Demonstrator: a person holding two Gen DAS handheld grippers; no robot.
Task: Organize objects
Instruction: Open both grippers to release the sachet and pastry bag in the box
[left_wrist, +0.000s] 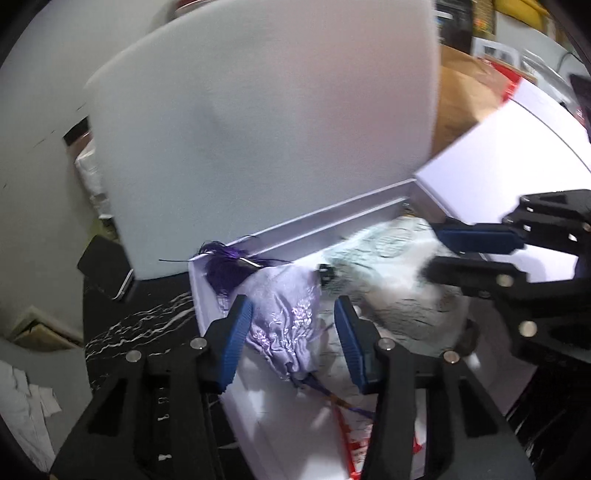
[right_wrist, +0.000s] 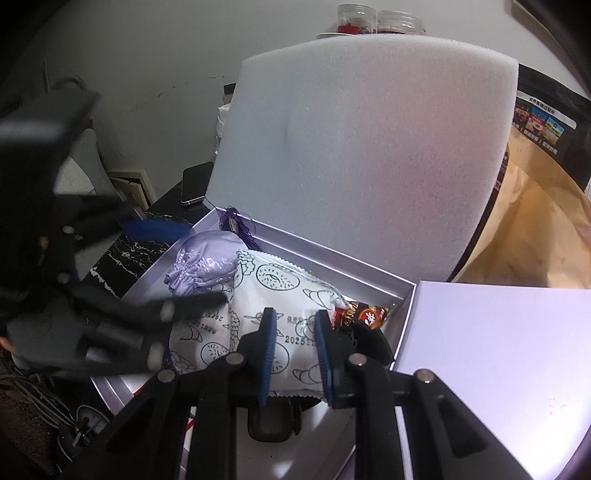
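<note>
Left gripper (left_wrist: 291, 336) angled down over the white box (left_wrist: 314, 229), jaws spread wide around the lilac pouch (left_wrist: 284, 325) without clamping it, right gripper (right_wrist: 293, 354) low over the printed snack packet (right_wrist: 273, 295) inside the box, jaws parted, foam sheet (right_wrist: 362, 155) standing behind

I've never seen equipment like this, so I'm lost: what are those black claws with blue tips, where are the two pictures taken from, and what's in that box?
There is no robot here: a person holds a two-finger gripper in each hand, each with a wide-angle camera looking along its fingers. One picture is from the left gripper, the other from the right gripper. Both are open over a white box whose foam-lined lid stands up behind. In the box lie a lilac embroidered pouch, a white snack packet printed with pastries, and a small brown sachet. The right gripper's fingers straddle the packet's near edge without closing on it. A phone lies on the dark marbled table.
</note>
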